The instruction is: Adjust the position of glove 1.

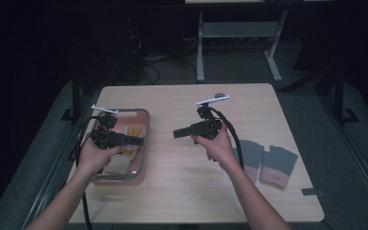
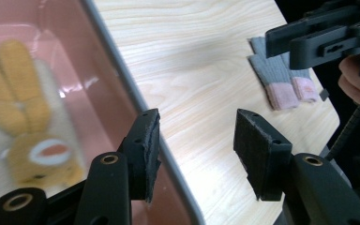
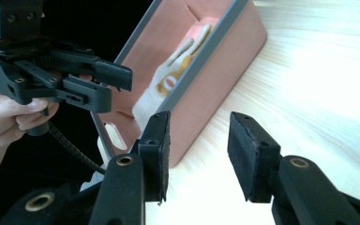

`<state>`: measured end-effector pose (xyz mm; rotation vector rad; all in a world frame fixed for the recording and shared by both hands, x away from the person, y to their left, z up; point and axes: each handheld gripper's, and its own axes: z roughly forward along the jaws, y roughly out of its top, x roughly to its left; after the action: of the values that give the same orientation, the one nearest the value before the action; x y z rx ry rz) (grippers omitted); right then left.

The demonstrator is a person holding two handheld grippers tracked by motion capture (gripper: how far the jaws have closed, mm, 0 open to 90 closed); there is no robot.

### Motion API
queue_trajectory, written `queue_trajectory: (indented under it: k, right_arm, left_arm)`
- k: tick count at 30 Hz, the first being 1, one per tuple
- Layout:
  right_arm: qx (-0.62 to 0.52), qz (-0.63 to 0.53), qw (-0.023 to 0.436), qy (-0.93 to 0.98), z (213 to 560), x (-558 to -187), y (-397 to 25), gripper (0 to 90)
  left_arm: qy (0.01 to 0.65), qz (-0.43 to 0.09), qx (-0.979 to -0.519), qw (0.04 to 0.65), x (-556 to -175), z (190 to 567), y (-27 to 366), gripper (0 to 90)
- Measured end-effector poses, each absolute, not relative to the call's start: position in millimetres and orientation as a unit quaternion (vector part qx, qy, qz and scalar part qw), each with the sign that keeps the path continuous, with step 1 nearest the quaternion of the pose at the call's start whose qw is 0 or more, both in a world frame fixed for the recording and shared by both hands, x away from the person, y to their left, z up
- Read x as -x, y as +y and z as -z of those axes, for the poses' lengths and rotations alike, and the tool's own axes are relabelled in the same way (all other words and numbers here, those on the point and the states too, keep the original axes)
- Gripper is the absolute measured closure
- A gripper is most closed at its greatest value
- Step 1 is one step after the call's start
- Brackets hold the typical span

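**Socks in the bin, socks on the worktop**

The left tongs are hanging over the pink bin at the left side of the worktop. Their jaws are standing spread apart and are pinching nothing. In the left gripper view, the bin's grey rim is running right between the jaws. A yellow and white sock is lying on the bin floor, down and to the left of these tongs. Its long side is pointing away from the tongs, up along the bin.

The right tongs are floating over the middle of the worktop, aiming left at the bin. Their jaws are spread wide too and are holding nothing. In the right gripper view, these tongs are looking at the bin's outer wall, with the sock showing inside.

Two grey and pink socks are lying flat on the worktop, near the right edge, behind the right hand. They are lying side by side, with their pink ends toward the person.

The left tongs are much nearer to the sock in the bin. To reach it they would need to dip down and left past the rim. The rim and the bin wall are the main things in the way. The right tongs are nearer to the grey socks, with only bare worktop between them.
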<state>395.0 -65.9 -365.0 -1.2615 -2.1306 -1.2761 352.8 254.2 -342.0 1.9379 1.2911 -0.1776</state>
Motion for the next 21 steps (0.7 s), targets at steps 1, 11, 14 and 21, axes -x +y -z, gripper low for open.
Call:
queue_trajectory:
  k: [1,11,14,21]
  right_arm:
    - [0.446,0.451,0.177,-0.753,365.0,-395.0,-65.9,58.9]
    - [0.456,0.449,0.172,-0.749,368.0,-381.9,-87.9,57.0]
    - [0.458,0.450,0.168,-0.748,369.9,-378.3,-95.7,56.3]
    - [0.471,0.445,0.161,-0.745,376.3,-370.4,-114.3,54.2]
  left_arm:
    - [0.507,0.069,-0.764,0.393,-352.4,341.5,252.0,50.7]
    - [0.488,0.067,-0.771,0.403,-346.1,338.0,229.1,48.1]
    - [0.481,0.070,-0.775,0.403,-345.1,339.8,221.5,47.1]
    - [0.471,0.073,-0.781,0.404,-342.8,342.9,204.9,45.6]
